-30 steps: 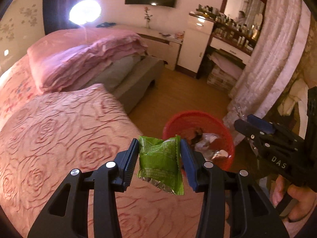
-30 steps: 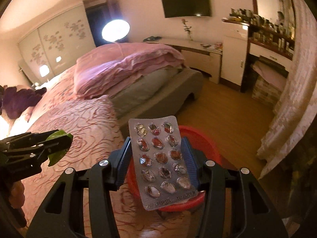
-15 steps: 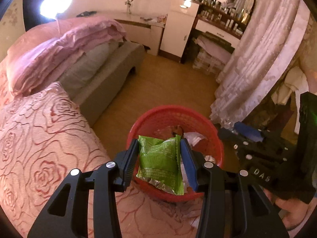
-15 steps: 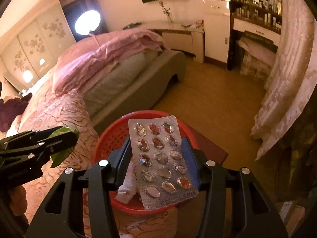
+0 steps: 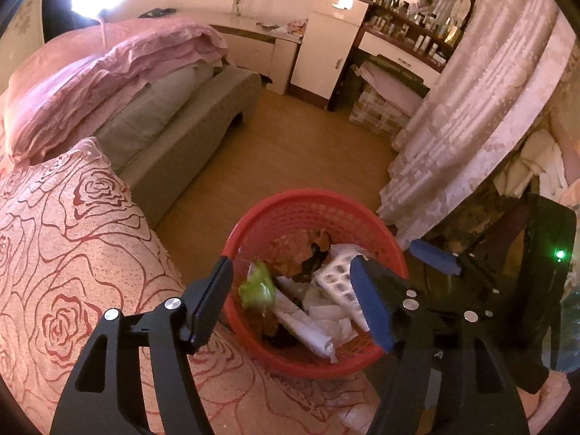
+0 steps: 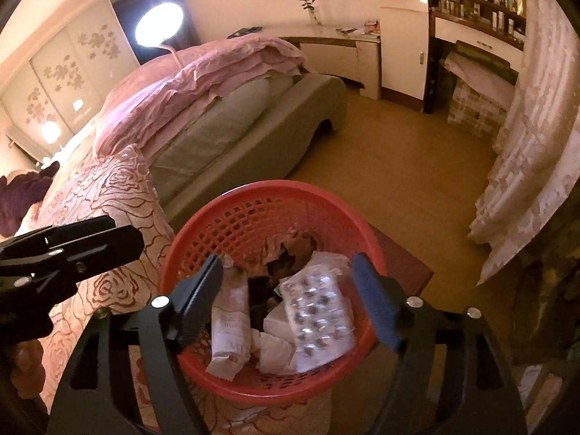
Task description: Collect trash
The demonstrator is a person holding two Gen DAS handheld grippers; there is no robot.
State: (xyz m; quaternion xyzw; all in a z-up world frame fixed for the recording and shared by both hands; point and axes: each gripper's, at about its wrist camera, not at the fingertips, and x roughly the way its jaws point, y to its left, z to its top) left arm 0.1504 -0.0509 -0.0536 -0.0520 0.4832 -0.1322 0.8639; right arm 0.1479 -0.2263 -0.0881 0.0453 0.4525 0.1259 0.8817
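Both grippers, left (image 5: 290, 302) and right (image 6: 288, 297), have just been opening, nothing between jaws; green wrapper (image 5: 256, 287) and blister pack (image 6: 318, 313) lie in basket (image 6: 203, 232). Light, crinkly; pinch edges

- The left gripper (image 5: 290, 301) is pointing steeply downward, its jaws standing wide apart; they have just been opening, and nothing is sitting between the pads.
- The right gripper (image 6: 290, 301) is tilting down at much the same angle, with its jaws also spread; they too have just been opening, with nothing gripped between them.
- The two grippers are hanging close together, side by side: each is showing at the edge of the other's view.
- A hand (image 6: 25, 366) is gripping the left gripper's handle from below.
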